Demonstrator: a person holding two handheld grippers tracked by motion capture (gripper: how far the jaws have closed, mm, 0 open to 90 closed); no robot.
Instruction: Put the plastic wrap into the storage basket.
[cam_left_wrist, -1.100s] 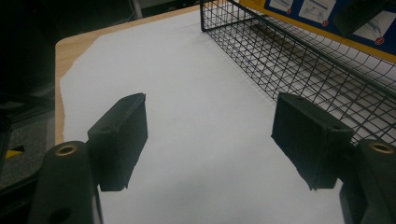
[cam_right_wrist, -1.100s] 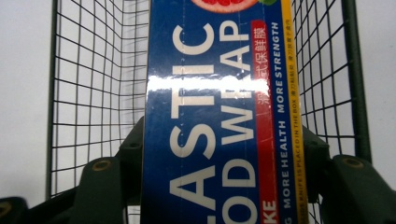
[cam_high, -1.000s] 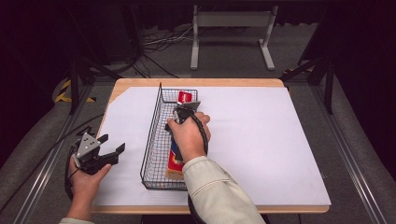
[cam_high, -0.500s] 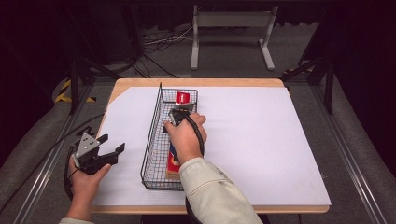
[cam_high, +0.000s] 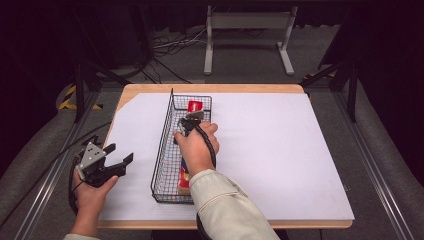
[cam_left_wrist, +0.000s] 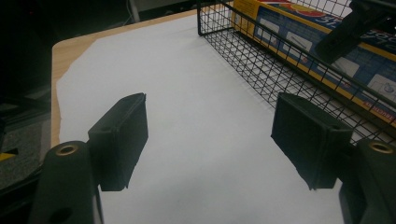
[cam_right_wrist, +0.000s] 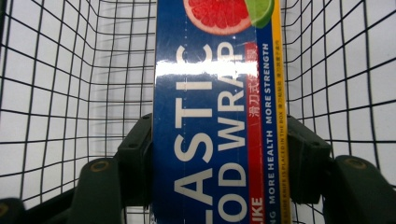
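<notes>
Plastic-wrap box, lying lengthwise in the wire basket, is sitting pinched across its narrow width by the right claw; judging it light, stiff, glossy-slippery cardboard, so mid-length flanks suit; left claw is hovering spread beside the basket.

Plastic food wrap box, lettering on show

In the right gripper view the blue box runs up between the right tongs, and its big white letters read "ASTIC" and "OD WRAP", cut off at the bottom edge. Beside them a red strip carries Chinese characters too small to make out, with "LIKE" at its foot. Along the blue edge, white print says "MORE HEALTH MORE STRENGTH", and on the yellow side strip "KNIFE IS PLACED IN THE BOX" can be read. In the left gripper view the box's back panels show fine print, unreadable.
</notes>
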